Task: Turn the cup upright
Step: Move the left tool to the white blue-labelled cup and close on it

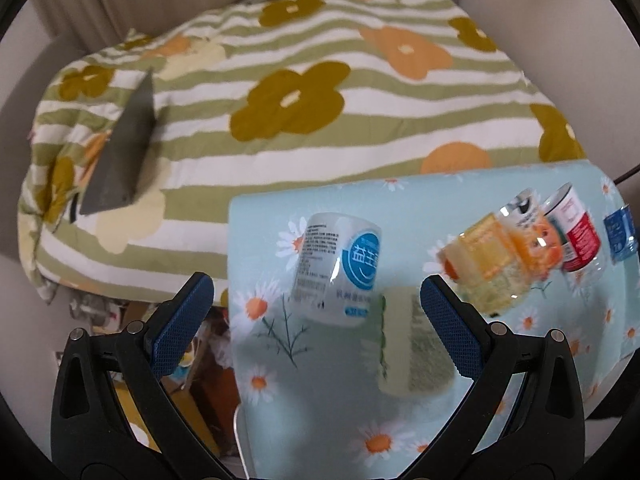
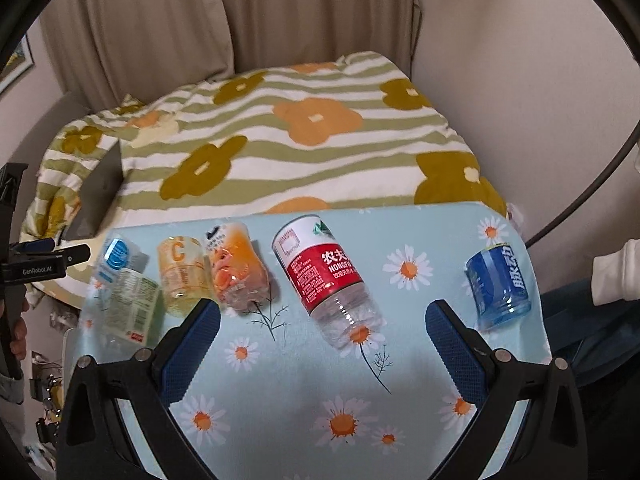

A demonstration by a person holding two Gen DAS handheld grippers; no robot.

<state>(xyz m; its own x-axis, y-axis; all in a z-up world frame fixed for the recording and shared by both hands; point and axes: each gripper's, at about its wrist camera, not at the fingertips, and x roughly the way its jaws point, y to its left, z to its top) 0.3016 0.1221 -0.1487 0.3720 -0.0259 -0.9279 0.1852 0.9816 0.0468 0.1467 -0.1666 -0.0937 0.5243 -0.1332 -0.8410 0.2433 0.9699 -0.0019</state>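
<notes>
Several cut-bottle cups stand on a daisy-print table [image 2: 304, 400]. In the right wrist view, from left: a white-and-blue cup [image 2: 120, 258], a pale green cup [image 2: 130, 306], a yellow cup [image 2: 182, 276], an orange cup [image 2: 238, 266], a red-label clear cup [image 2: 324, 280] and a blue cup [image 2: 500, 286]. My right gripper [image 2: 322, 332] is open above the table, in front of the red-label cup. In the left wrist view my left gripper [image 1: 316, 312] is open, with the white-and-blue cup [image 1: 338, 268] and the pale green cup [image 1: 414, 344] between its fingers, neither gripped.
A bed with a green-striped flower quilt [image 2: 280, 148] lies beyond the table. A grey laptop-like slab [image 1: 120, 156] rests on the quilt at left. Curtains and a wall stand behind. Clutter shows on the floor past the table's left edge [image 1: 192, 380].
</notes>
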